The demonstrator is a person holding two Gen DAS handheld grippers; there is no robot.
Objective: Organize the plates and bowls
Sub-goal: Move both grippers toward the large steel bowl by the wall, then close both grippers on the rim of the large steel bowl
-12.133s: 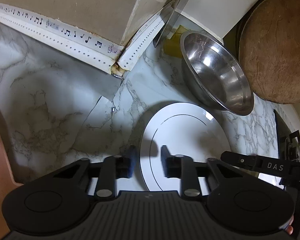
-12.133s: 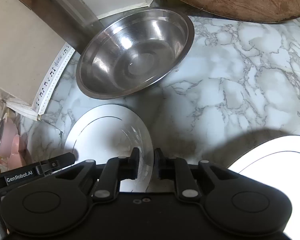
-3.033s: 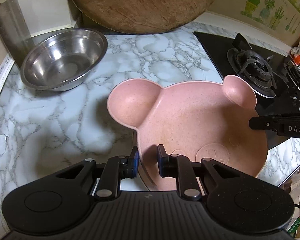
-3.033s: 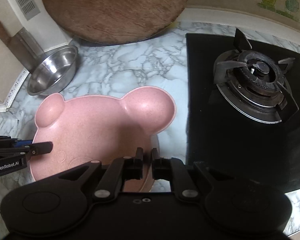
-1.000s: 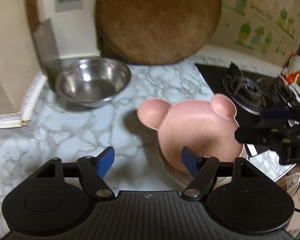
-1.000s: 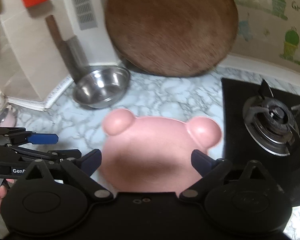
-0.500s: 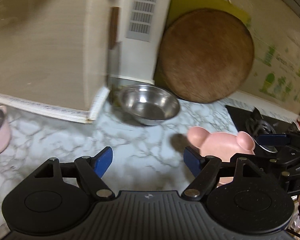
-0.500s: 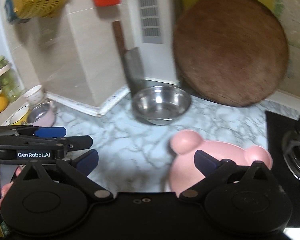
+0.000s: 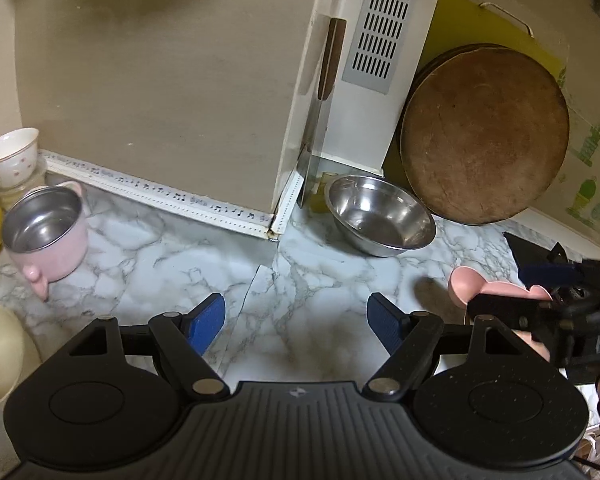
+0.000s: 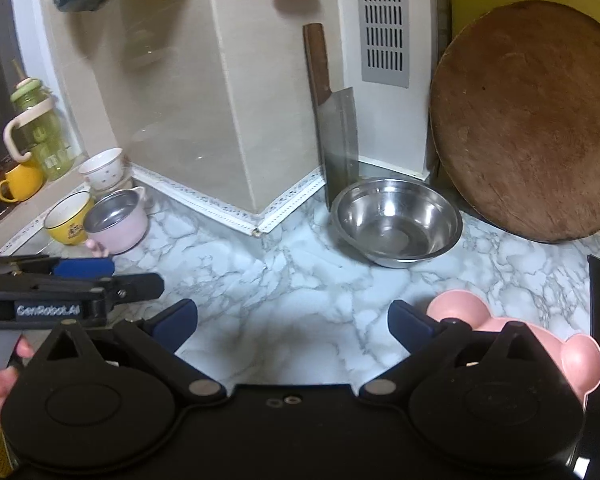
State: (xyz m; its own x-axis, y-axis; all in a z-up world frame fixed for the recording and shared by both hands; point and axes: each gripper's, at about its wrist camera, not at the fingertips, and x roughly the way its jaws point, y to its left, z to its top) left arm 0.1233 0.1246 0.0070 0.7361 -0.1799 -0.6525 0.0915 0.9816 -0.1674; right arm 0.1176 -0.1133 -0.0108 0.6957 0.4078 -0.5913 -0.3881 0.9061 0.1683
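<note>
A pink bear-shaped plate (image 10: 500,328) rests on the marble counter (image 10: 284,280) at the lower right, partly behind my right gripper's body; one ear shows in the left wrist view (image 9: 470,288). A steel bowl (image 10: 396,222) stands by the back wall, also in the left wrist view (image 9: 380,220). My left gripper (image 9: 296,320) is open and empty above the counter. My right gripper (image 10: 292,322) is open and empty, left of the pink plate. A pink steel-lined cup (image 9: 46,236) stands at the left, also in the right wrist view (image 10: 118,220).
A round wooden board (image 10: 528,132) leans on the wall at the right. A cleaver (image 10: 334,128) stands behind the steel bowl. A yellow cup (image 10: 66,218), a white cup (image 10: 102,168) and a green bottle (image 10: 40,128) crowd the left. A black stove (image 9: 540,256) edge lies at the right.
Both grippers let go of the pink plate and opened, then pulled back and up. The views now take in more of the counter and the cups at the left.
</note>
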